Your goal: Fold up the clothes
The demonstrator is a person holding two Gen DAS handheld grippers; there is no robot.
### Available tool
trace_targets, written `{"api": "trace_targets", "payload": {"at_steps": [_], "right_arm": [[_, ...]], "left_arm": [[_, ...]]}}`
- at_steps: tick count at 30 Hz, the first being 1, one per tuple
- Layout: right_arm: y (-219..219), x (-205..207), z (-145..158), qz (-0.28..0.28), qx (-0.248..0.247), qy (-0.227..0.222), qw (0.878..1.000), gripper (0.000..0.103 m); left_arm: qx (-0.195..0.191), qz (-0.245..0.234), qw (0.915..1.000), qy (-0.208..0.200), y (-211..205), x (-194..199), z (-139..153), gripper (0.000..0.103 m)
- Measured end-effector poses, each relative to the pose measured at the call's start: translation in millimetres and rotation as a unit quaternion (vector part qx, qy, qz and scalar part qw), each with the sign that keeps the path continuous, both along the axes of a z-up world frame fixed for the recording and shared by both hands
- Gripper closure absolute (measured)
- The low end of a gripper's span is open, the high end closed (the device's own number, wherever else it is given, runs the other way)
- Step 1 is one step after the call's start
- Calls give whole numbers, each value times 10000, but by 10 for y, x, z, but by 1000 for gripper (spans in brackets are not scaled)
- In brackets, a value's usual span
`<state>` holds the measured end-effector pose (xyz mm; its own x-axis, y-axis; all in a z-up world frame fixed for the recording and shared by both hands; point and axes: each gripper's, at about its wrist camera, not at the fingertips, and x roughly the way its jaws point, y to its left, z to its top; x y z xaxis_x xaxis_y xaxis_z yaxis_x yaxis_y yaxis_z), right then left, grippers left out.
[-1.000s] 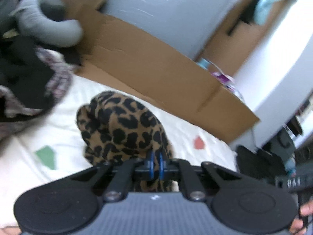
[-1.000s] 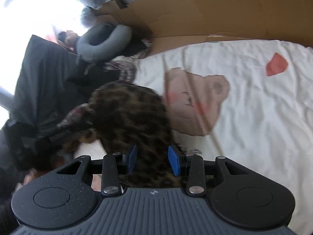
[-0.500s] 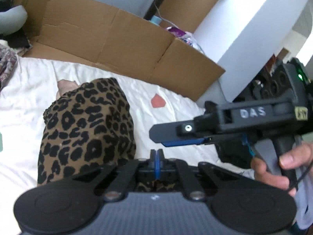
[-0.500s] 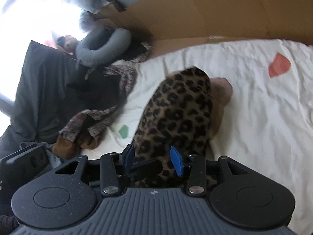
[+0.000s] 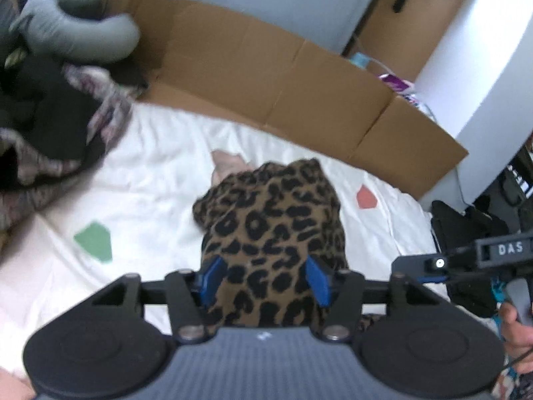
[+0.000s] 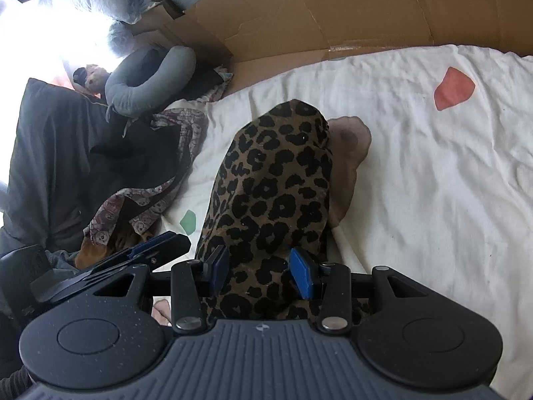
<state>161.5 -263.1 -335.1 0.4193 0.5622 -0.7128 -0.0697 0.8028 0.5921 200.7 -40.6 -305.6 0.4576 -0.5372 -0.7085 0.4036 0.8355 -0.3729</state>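
A leopard-print garment (image 5: 269,230) lies bunched on the white bedsheet (image 5: 160,180) and runs up toward both grippers. My left gripper (image 5: 265,278) has its jaws opening; the cloth sits loose between the blue pads (image 5: 213,275). In the right wrist view the same garment (image 6: 276,193) rises from the sheet into my right gripper (image 6: 260,271), whose pads (image 6: 301,276) press a thick fold of it. The left gripper's fingers (image 6: 146,250) show at the left there. My right gripper's arm (image 5: 433,263) shows at the right edge of the left wrist view, held by a hand (image 5: 516,326).
A flattened cardboard box (image 5: 283,76) borders the far edge of the bed. A grey neck pillow (image 6: 150,76) and a heap of dark and patterned clothes (image 6: 100,166) lie at the left. The sheet carries a bear print (image 6: 349,153) and red (image 6: 453,88) and green patches (image 5: 95,240).
The left jaws, shut on the leopard cloth before, have spread apart. The garment has come down from hanging in the air onto the sheet. The right gripper keeps its fold.
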Motion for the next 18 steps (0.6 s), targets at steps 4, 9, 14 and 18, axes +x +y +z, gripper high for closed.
{"api": "trace_targets", "payload": {"at_steps": [4, 9, 14, 18], "right_arm": [[34, -4, -18, 30, -20, 32, 10000, 55], [66, -14, -42, 80, -64, 61, 9999, 55], [67, -24, -71, 67, -70, 120, 9999, 55], [78, -19, -52, 99, -66, 95, 9999, 55]], "left_arm": [[38, -42, 9999, 99, -33, -34, -119, 41], [44, -137, 9998, 101, -83, -66, -202, 63], [96, -264, 9996, 68, -132, -75, -221, 90], [-82, -260, 9996, -52, -111, -108, -121, 95]]}}
